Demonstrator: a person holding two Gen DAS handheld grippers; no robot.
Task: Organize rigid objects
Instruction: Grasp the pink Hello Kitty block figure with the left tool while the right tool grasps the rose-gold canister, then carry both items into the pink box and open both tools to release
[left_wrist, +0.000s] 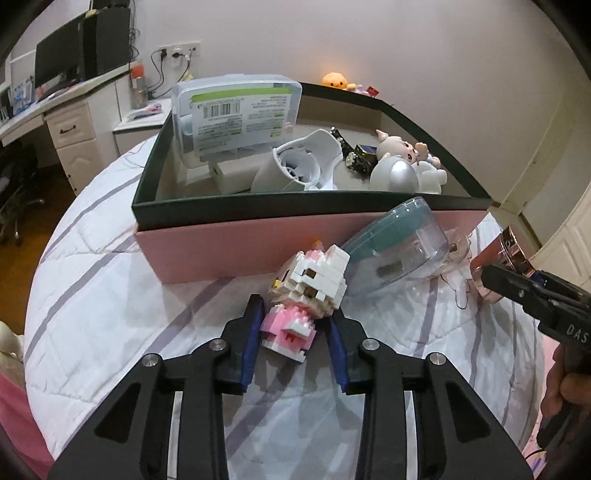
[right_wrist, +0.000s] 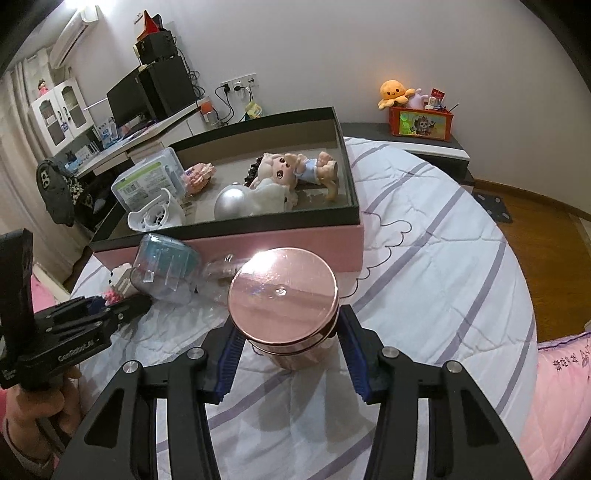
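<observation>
In the left wrist view, a bed (left_wrist: 92, 295) with a white quilt with purple stripes is seen. A white desk (left_wrist: 66, 122) stands by the far wall. A pink box (left_wrist: 236, 247) with a dark green rim sits on the quilt, and toys are kept inside it. A clear plastic tub (left_wrist: 399, 247) leans on the box front. The left claw (left_wrist: 293, 325) is clamped on a pink and white block toy (left_wrist: 314, 291) just in front of the box.

In the right wrist view, a wood floor (right_wrist: 535, 218) is seen beside the bed. A doll (right_wrist: 280, 170) and a silver ball (right_wrist: 234, 201) lie in the box. The right claw (right_wrist: 288, 350) is clamped on a jar with a shiny pink lid (right_wrist: 282, 295), near the box front.
</observation>
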